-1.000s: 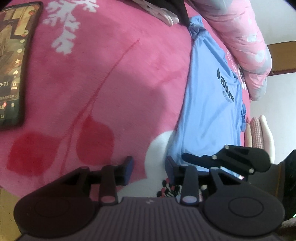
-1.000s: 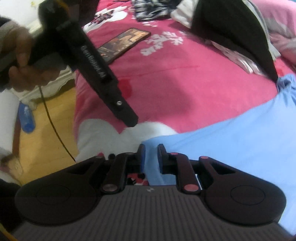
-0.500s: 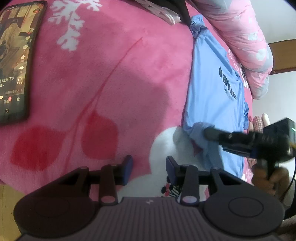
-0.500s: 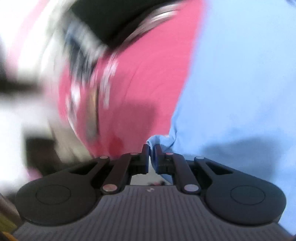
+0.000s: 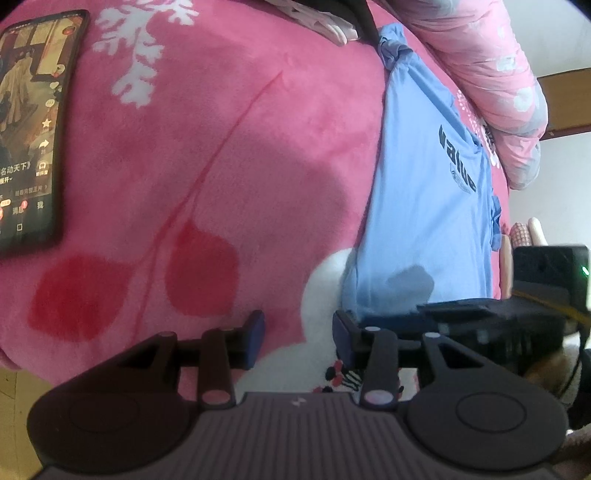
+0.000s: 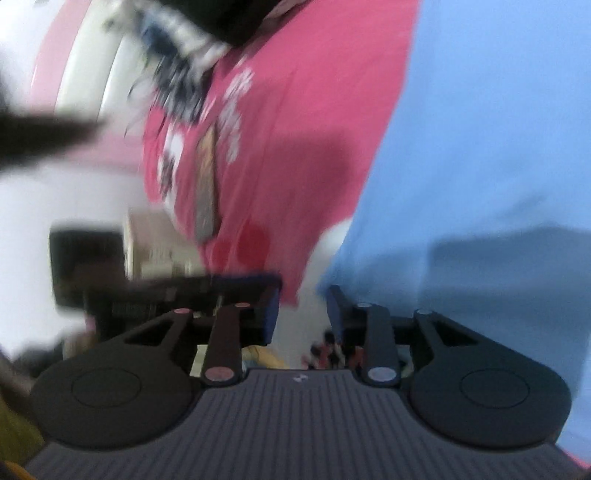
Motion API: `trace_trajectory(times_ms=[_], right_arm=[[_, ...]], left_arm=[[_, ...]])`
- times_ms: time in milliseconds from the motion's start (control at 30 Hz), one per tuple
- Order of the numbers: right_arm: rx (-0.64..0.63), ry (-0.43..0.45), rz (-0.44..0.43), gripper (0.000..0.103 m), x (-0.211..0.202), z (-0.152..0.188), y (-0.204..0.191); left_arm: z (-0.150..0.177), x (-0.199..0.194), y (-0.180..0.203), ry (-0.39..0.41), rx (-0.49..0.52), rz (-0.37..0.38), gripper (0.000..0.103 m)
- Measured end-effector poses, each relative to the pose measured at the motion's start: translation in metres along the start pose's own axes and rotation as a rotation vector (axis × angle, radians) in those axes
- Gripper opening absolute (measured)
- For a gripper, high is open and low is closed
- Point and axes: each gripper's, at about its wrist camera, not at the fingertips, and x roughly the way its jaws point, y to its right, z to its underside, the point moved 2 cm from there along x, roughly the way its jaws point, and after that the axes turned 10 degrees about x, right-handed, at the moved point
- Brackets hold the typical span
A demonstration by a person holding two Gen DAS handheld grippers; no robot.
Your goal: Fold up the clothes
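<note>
A light blue T-shirt (image 5: 424, 192) with dark lettering lies flat on the right side of the pink blanket (image 5: 221, 147). My left gripper (image 5: 298, 328) hovers open over the blanket's white patch, just left of the shirt's near corner, with nothing between its fingers. The right tool's fingers (image 5: 454, 310) reach in from the right at that corner. In the blurred right wrist view my right gripper (image 6: 303, 306) has its jaws opening. Only the white patch shows through the gap, and the shirt (image 6: 498, 147) edge runs beside its right finger.
A lit phone (image 5: 33, 129) lies on the blanket at the far left. A rolled pink quilt (image 5: 498, 74) and dark clothes (image 5: 332, 11) border the shirt at the back. The bed edge and wooden floor (image 5: 11, 384) are just below my left gripper.
The right gripper rolled over and came down to the shirt's near corner, and its jaws went from nearly shut to apart. The bunched corner now lies flatter. The left gripper stayed put.
</note>
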Motion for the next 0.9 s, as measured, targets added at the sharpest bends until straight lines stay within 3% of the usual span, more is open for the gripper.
trace_trajectory(times_ms=[100,267,400,500,600,733,900], right_arm=[[-0.173,-0.020,0.075,0.030,-0.007,0.011,-0.016],[-0.340,0.115,0.219,0.023,-0.023,0.009,-0.023],[-0.519,0.066,0.323,0.018,0.005,0.024,-0.026],[-0.657,0.038,0.301,0.018,0.011,0.043,-0.041],[-0.653,0.032,0.270,0.018,0.007,0.052,-0.045],[-0.631,0.070,0.299,0.018,-0.005,0.053,-0.041],[-0.538,0.172,0.360,0.018,-0.033,0.036,-0.026]], left_arm=[[-0.001,0.000,0.001,0.005,0.003,-0.002,0.042],[-0.004,0.000,0.004,0.015,0.012,-0.010,0.042],[-0.007,-0.001,0.008,0.019,0.030,-0.019,0.042],[-0.010,-0.001,0.016,0.020,0.056,-0.021,0.042],[-0.013,0.001,0.025,0.031,0.091,-0.024,0.042],[-0.018,0.008,0.043,0.042,0.173,-0.013,0.040],[-0.019,0.034,0.058,-0.018,0.235,-0.005,0.026]])
